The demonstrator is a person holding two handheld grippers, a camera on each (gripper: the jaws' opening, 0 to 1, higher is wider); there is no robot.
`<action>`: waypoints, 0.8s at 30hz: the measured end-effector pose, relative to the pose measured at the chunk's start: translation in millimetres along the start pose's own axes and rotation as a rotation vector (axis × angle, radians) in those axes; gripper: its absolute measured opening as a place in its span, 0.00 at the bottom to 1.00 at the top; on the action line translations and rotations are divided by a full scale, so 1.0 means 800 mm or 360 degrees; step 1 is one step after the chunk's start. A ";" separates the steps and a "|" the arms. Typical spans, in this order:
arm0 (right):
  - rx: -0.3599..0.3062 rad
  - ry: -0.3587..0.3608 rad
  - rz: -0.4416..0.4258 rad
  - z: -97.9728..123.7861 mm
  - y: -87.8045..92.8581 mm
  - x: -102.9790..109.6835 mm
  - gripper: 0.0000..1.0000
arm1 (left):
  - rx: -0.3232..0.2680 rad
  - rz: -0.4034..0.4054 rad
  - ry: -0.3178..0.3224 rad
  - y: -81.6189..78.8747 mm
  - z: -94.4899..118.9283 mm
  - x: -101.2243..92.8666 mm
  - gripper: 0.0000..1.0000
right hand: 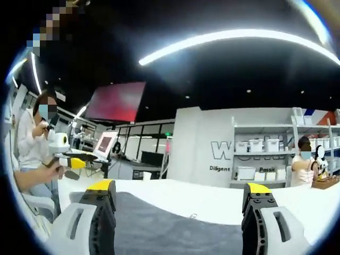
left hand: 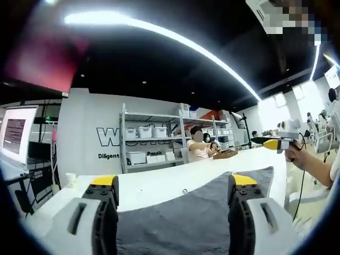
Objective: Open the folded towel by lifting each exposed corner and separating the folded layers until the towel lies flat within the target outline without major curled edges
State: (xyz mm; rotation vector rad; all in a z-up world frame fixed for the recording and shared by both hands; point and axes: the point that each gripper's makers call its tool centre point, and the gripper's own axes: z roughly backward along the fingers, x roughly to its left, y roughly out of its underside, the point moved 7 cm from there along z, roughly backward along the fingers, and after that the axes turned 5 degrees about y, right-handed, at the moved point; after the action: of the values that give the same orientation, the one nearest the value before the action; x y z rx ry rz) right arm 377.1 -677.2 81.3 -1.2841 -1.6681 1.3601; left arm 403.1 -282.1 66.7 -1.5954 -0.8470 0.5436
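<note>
I am holding my left claw (left hand: 172,199) wide apart, nothing between its jaws, hovering low over the grey towel (left hand: 196,212), which is lying on the white bench (left hand: 159,186). In the left gripper view the towel is running forward from the claw, its far edge slanting toward the right, so its far right corner (left hand: 268,170) is sitting ahead and to the right of this claw. My right claw (right hand: 180,204) is also gaping wide and empty, with the towel (right hand: 159,223) spreading beneath and ahead of it, its far edge close by. I judge both claws are about equally near the towel; I cannot tell which corner is folded. Beyond the towel, a shelf rack (left hand: 154,143) is standing by the wall, and another person's hand is holding a gripper (left hand: 276,143) to the right
</note>
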 end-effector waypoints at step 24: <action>0.0114 0.0056 0.0070 0.025 0.006 0.009 0.99 | 0.0096 -0.0052 -0.0072 0.009 0.018 0.000 0.80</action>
State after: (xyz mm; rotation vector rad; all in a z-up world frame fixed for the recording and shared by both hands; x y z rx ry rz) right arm 358.0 -677.8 70.3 -1.3034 -1.5617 1.4022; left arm 393.9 -273.3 56.6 -1.5169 -0.8810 0.5785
